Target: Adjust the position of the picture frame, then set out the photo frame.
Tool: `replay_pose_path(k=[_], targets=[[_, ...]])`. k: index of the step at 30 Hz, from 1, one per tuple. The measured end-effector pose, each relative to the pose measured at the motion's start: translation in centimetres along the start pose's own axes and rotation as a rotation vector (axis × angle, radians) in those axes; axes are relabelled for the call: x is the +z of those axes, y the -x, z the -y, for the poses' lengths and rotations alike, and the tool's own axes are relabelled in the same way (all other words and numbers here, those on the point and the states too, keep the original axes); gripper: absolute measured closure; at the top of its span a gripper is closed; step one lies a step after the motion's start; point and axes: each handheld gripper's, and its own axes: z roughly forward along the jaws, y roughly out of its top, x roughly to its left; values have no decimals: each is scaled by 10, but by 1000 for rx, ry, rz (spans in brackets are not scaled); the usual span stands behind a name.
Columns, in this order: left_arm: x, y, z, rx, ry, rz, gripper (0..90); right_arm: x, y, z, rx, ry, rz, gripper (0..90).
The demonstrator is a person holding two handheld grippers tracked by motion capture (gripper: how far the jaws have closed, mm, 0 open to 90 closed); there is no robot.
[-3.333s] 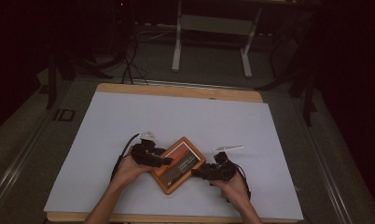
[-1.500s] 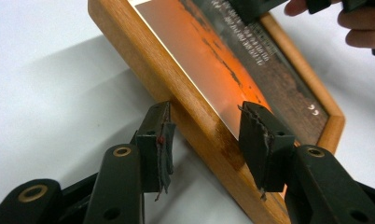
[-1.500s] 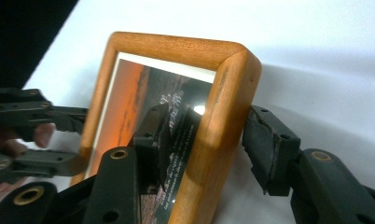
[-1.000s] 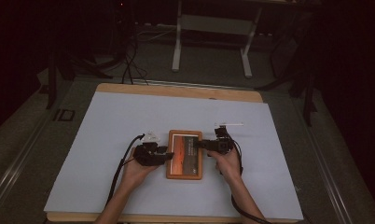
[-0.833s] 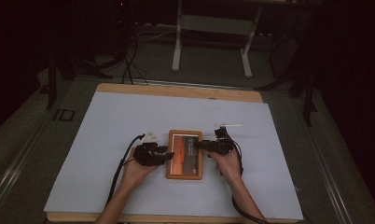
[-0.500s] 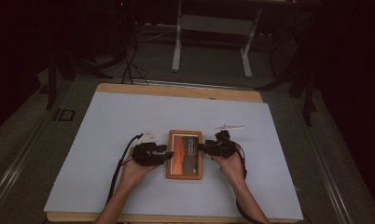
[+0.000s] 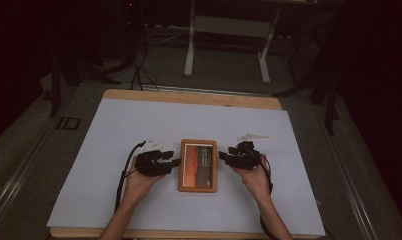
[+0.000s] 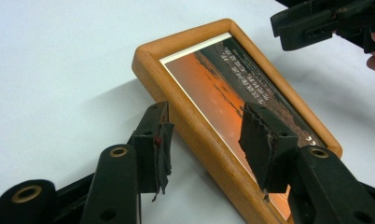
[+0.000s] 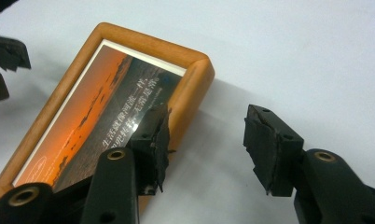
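Wooden picture frame [image 7: 198, 165] is laid flat, photo up, on the white-covered table [image 7: 114, 130] between both tools. The left hand-held gripper [image 8: 206, 140] has just been opening and straddles one long edge unclamped; the right hand-held gripper [image 9: 206, 135] stands apart at the other. Release is judged under way; clean withdrawal is required next.

Both grippers are black, with brass-coloured rivets along the jaw arms and ragged, ridged black pads. Left of the wooden picture frame [image 7: 198, 165], the left gripper [image 7: 175, 162] trails a black cable; the right gripper [image 7: 222, 157] trails another. Forearms are bare.
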Motion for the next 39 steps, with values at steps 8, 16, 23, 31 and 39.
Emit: replay_pose_path(k=[8, 16, 23, 31, 39], targets=[[-9, 4, -4, 4, 30, -5, 524, 3, -11, -1, -93, -19, 44, 504], [-15, 10, -10, 8, 52, 0, 511, 2, -23, -6, -164, -11, 66, 508], [-16, 12, -12, 10, 52, -4, 506, 1, -32, -10, -221, 5, 68, 518], [-18, 14, -13, 17, 54, -3, 506, 6, -33, -9, -238, 11, 66, 524], [-19, 16, -14, 18, 58, -2, 501, 10, -32, -11, -239, 13, 60, 526]])
